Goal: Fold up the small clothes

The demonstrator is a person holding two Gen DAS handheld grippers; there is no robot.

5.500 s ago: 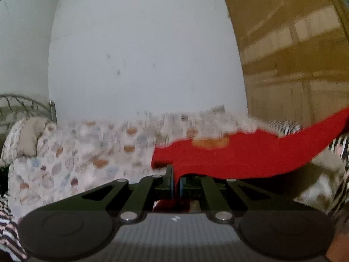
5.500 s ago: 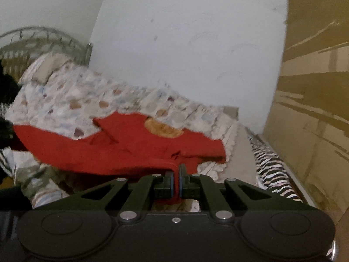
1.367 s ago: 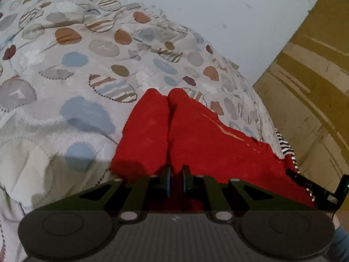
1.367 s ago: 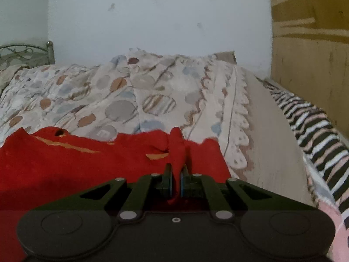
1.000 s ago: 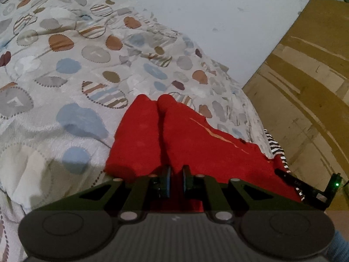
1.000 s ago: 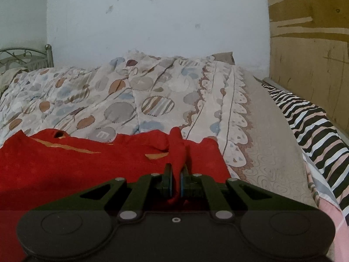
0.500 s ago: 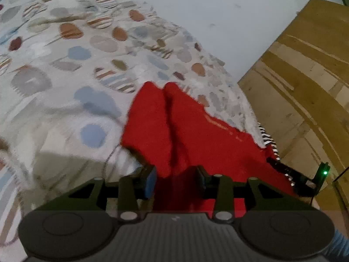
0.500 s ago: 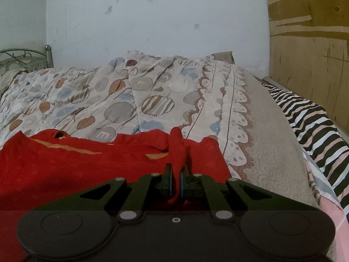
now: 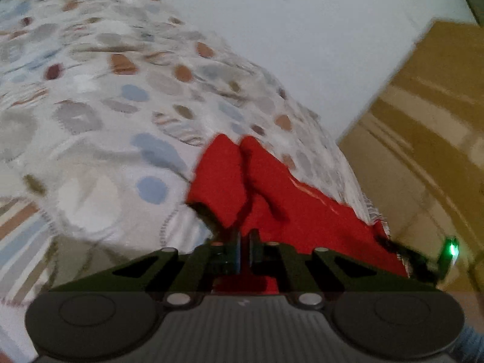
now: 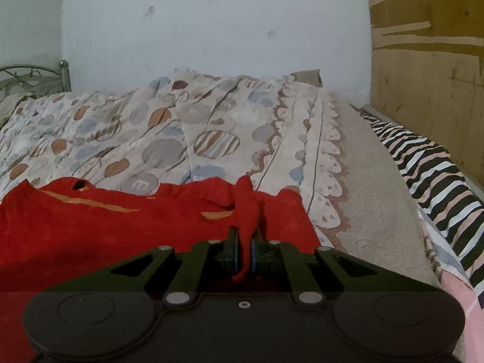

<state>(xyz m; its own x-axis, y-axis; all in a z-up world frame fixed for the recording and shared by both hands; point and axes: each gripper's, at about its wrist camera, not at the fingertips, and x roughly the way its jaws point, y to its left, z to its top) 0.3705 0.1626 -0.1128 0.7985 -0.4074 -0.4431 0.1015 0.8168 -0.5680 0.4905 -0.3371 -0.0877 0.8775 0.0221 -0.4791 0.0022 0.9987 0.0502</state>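
Two claws grip the red shirt [image 10: 90, 230] at lower frame on the quilt [image 10: 181, 139]: right claw [image 10: 244, 252] pinches a bunched fold, left claw [image 9: 245, 249] has just closed on its near edge; spread flat, folding hardly begun

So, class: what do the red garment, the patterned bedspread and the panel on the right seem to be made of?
Red garment: soft matte fabric, probably knit or fleece; it bunches where the right gripper pinches it.
Patterned bedspread: printed woven cloth, likely quilted cotton; stitched, creased, with a scalloped edge.
Panel: plywood or similar wood board, unfinished; grain streaks and stains show.
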